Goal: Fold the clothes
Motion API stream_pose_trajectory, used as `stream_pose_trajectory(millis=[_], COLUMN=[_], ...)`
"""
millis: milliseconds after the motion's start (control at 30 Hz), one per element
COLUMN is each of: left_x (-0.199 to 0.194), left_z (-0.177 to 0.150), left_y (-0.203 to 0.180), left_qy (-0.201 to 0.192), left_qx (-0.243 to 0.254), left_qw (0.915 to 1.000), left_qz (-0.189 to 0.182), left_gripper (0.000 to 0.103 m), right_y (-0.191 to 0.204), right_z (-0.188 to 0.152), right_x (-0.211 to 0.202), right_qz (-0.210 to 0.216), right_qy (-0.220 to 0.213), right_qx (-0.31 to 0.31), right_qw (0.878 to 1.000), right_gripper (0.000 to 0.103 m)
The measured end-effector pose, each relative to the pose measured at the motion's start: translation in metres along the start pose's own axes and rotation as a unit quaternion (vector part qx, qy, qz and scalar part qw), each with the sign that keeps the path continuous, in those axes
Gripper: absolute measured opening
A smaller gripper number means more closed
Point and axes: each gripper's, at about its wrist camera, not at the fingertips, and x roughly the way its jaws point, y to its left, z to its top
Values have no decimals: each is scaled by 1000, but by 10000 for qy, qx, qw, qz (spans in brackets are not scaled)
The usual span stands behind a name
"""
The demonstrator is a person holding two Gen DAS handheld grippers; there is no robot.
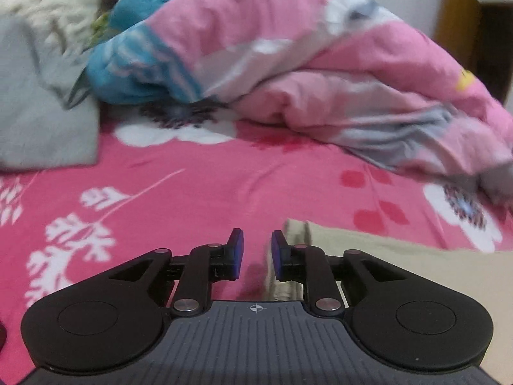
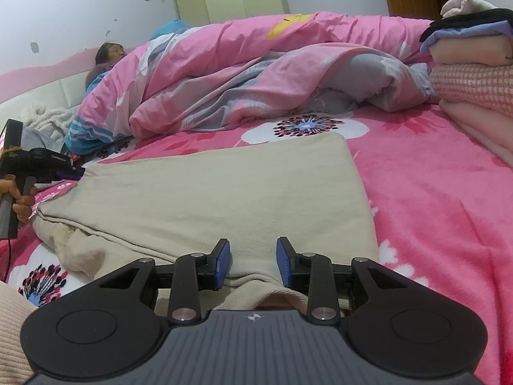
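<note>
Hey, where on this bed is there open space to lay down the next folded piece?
Bare pink floral bedsheet lies open between the flat beige garment and the stack of folded clothes at right. Another strip runs between the garment's far edge and the bunched pink quilt. The left is crowded: the left claw is there, beside a grey folded cloth.

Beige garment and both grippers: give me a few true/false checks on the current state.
1. The beige garment lies on the pink floral bedsheet. True.
2. The right gripper is clamped on cloth. False: jaws apart, nothing between them.
3. The left gripper is open. True.
4. The pink duvet covers the garment. False: it is heaped behind it.
5. Folded laundry is stacked at right. True.
</note>
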Motion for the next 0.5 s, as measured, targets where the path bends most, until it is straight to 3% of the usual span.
stream_pose_trajectory(millis=[167,333,433,500], left_x=[-28,-75,-82,-77], left_z=[5,-29,-62,-78], left_y=[-20,-43,-39,-25], left_qy=[-96,-51,136,258], left_qx=[238,789,1071,983], left_qw=[9987,9913,9896,9908], left_qz=[-434,-1051,-948,-890], left_gripper=[18,18,19,19], right_y=[2,1,1,1], right_z=[-1,-1,-1,-1], right_x=[0,0,1,1], right_qz=[-11,-13,-14,-11], right_qy=[-10,-12,-17,-22], right_qx=[-9,-20,-34,-33], right_qw=[10000,10000,10000,10000], right_gripper=[34,34,34,34])
